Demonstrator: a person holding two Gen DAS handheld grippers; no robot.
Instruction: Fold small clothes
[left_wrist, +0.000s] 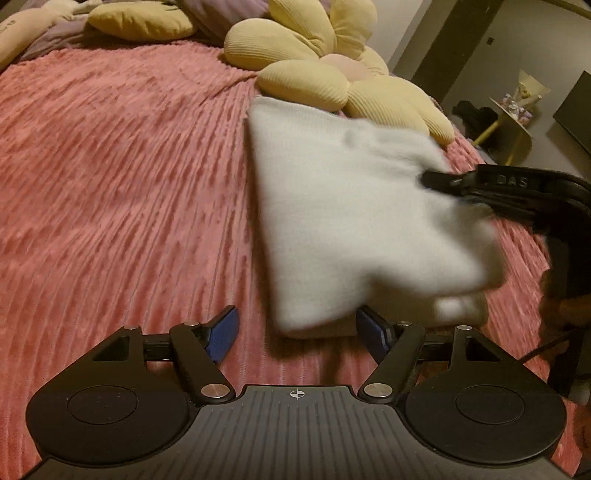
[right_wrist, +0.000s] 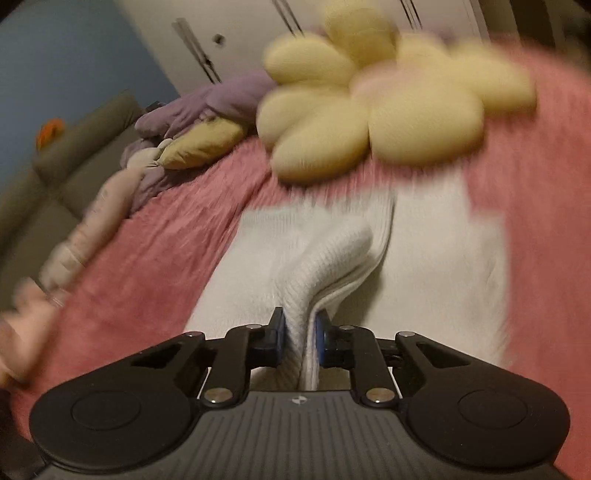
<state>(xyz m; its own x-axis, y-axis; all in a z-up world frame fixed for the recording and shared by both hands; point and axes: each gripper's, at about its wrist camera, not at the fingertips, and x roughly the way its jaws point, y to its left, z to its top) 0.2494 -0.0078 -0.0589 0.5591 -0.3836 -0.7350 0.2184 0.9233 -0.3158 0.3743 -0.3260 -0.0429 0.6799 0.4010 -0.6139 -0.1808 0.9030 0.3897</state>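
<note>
Left gripper (left_wrist: 295, 332) sits nearest its lens, jaws spread wide, blue pads (left_wrist: 221, 334) clear of any cloth, near edge of the white garment between them without contact; right gripper (right_wrist: 300, 334) nearest in its own view, jaws pressed together on a bunched ribbed fold of the white garment (right_wrist: 332, 258), cloth rising from between the pads; in the left wrist view the right gripper (left_wrist: 439, 181) comes in from the right side with a raised flap of the same garment (left_wrist: 351, 206), blurred. Pink ribbed bedspread (left_wrist: 122, 177) covers the bed and carries everything; white garment lies on it toward the far right part, just beside the cushion, part lifted, part flat; yellow flower-shaped cushion (left_wrist: 314, 55) at the far edge, touching or overlapping the garment's far end, cannot tell which; purple bedding (right_wrist: 207, 103) and a smaller yellow pillow (right_wrist: 203, 142) bunched at the far left corner; hand (right_wrist: 22, 332) blurred at the left edge of the right wrist view.
</note>
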